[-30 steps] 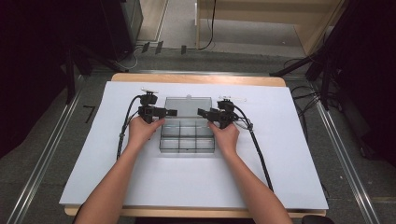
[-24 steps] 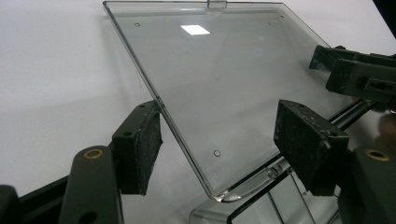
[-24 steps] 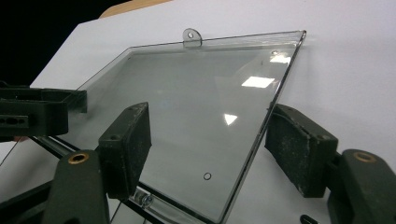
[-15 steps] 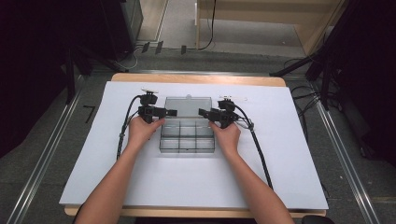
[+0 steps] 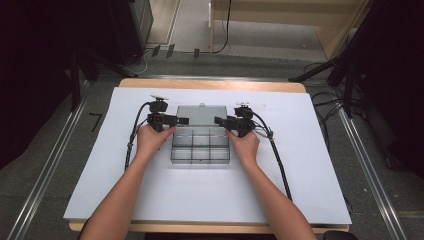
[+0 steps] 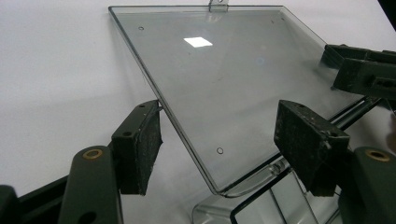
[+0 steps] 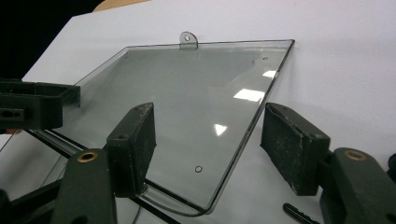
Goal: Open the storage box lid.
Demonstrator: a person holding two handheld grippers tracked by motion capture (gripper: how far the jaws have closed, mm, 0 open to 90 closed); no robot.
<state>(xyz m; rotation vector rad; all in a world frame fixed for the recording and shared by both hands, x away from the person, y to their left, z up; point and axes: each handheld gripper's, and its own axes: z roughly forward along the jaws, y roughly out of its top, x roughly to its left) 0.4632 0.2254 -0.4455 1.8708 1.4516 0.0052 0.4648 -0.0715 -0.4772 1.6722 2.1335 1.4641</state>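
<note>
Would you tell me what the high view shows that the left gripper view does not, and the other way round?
High view: the divided compartments of the clear box, the person's left hand and right hand, and the whole white sheet.
Left gripper view: the small hang tab on the far edge of the lid, and the left claw open, its pads astride the lid's side edge, not clamped.
Both: the clear lid lying open and flat on the sheet.
</note>
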